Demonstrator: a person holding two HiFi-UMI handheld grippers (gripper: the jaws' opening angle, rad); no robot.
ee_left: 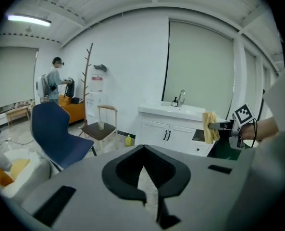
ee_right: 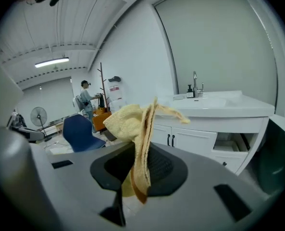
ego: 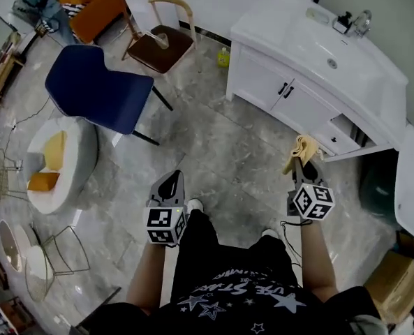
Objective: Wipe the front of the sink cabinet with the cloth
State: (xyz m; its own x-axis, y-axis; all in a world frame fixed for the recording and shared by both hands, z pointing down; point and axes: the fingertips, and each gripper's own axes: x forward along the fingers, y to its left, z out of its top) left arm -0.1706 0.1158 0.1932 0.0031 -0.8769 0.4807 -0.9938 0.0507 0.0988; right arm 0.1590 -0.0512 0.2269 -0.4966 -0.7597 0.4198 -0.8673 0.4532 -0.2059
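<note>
Below the head camera, the left gripper (ego: 170,183) and right gripper (ego: 303,169) hover apart, and the one crumpled yellow cloth (ego: 301,148) hangs at the right one's tip, near the white two-door sink cabinet (ego: 276,82), whose far end is cut off. Seen from the left gripper view, its jaws stand all but together, nothing between them. Seen from the right gripper view, the jaws pinch the cloth, which hides their tips.

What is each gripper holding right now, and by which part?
The right gripper pinches the yellow cloth at a bunched fold; the rest sticks up. The left gripper holds nothing.
</note>
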